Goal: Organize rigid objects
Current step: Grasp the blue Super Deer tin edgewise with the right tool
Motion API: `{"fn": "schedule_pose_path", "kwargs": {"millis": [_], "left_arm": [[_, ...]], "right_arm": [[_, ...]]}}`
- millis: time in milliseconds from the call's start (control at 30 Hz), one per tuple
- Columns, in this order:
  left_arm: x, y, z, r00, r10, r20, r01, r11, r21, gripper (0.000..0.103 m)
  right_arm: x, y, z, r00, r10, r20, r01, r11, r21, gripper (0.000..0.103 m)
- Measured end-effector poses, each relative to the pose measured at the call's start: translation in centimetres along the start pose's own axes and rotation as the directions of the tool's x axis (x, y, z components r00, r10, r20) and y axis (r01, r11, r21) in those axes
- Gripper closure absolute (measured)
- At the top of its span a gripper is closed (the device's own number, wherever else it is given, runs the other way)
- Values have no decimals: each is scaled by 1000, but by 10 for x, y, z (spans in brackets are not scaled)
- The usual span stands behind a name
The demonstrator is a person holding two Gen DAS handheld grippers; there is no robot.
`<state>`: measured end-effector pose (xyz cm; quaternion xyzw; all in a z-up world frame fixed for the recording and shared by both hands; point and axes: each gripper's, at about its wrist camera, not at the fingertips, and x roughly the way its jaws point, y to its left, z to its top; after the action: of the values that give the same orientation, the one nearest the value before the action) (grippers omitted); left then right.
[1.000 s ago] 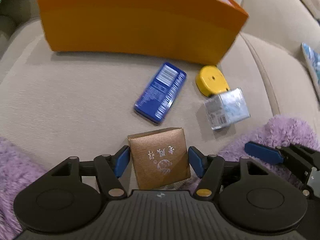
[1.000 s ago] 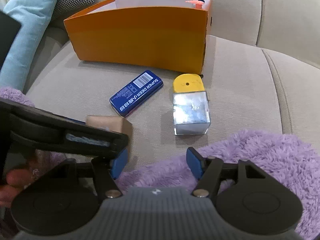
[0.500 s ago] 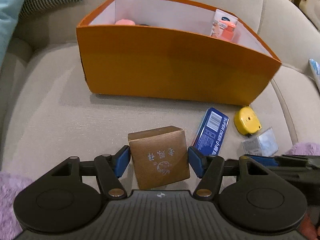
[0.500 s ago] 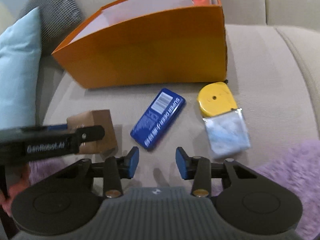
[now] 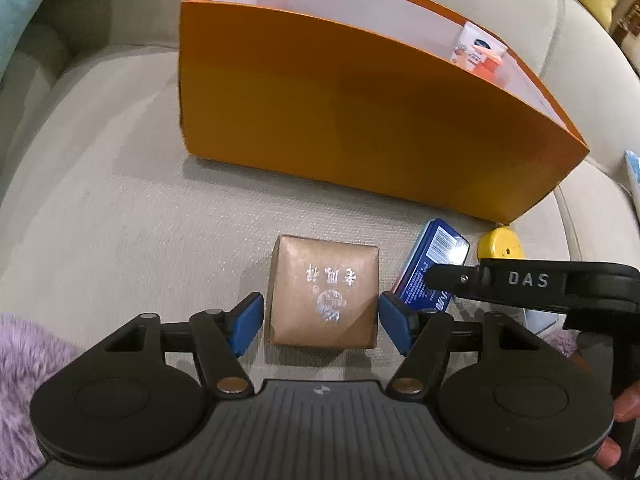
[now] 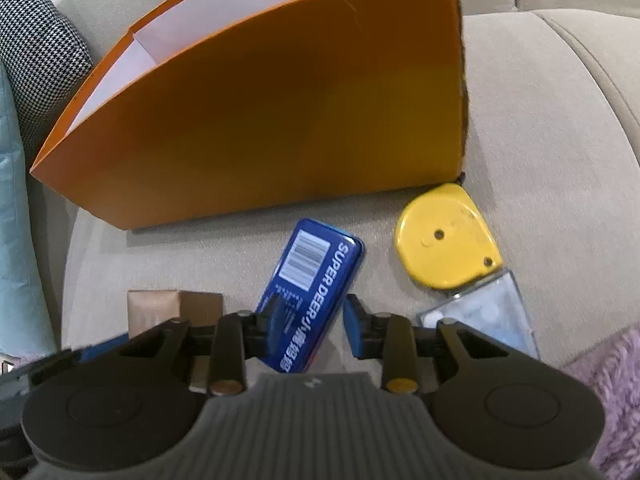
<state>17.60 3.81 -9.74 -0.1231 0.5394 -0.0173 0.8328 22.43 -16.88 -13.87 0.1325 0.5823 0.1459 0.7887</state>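
Observation:
A brown paper box point(image 5: 324, 292) with silver print sits between the blue fingers of my left gripper point(image 5: 322, 322); small gaps show on both sides, so the jaws look open. It rests on the sofa cushion before a large orange box point(image 5: 360, 128). My right gripper point(image 6: 310, 326) is open around the near end of a blue tin point(image 6: 314, 292), also in the left wrist view point(image 5: 434, 268). A yellow tape measure point(image 6: 448, 236) and a clear plastic cube point(image 6: 484, 316) lie to the tin's right.
The orange box point(image 6: 280, 112) holds a small carton with an orange cap point(image 5: 478, 54). Purple fleece point(image 5: 18, 364) lies at the near edge of the beige sofa cushion point(image 5: 120, 208). A houndstooth pillow point(image 6: 38, 48) and a light blue pillow point(image 6: 16, 216) are at left.
The left gripper carried the brown box left and toward the orange box, and its fingers have now opened slightly. The right gripper moved forward over the blue tin.

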Motion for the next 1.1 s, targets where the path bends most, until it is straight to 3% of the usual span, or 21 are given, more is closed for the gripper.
{"fn": "schedule_pose_path", "kwargs": {"millis": [333, 500, 533, 567, 667, 733, 800, 867, 1100], "left_arm": [[0, -10, -1, 1000, 21, 21, -22, 999, 42, 34], [-2, -6, -2, 1000, 10, 29, -11, 1000, 29, 34], [-2, -5, -1, 1000, 6, 30, -6, 1000, 20, 34], [-2, -3, -1, 1000, 0, 30, -1, 1000, 12, 34], [-2, 0, -1, 999, -2, 34, 2, 1000, 5, 34], [-2, 3, -2, 999, 3, 38, -3, 1000, 1, 34], [-1, 7, -5, 999, 14, 45, -14, 1000, 2, 34], [0, 13, -7, 999, 7, 48, -6, 1000, -14, 34], [5, 18, -6, 998, -5, 56, 7, 1000, -26, 34]], "right_arm": [[10, 17, -2, 1000, -15, 20, 17, 995, -96, 58], [5, 20, 2, 999, -11, 43, 16, 994, -110, 78], [4, 21, 2, 999, -21, 44, 26, 992, -127, 97], [-1, 22, 2, 998, -32, 48, 39, 989, -146, 103], [-6, 28, 0, 1000, 16, 23, -12, 987, -158, 103], [-6, 30, -1, 1000, 8, 29, -3, 987, -160, 103], [-7, 28, -1, 999, -5, 38, 10, 989, -149, 95], [-5, 22, 1, 1000, -2, 22, 5, 993, -121, 77], [14, 3, 4, 996, 77, -42, -77, 997, 2, 62]]}}
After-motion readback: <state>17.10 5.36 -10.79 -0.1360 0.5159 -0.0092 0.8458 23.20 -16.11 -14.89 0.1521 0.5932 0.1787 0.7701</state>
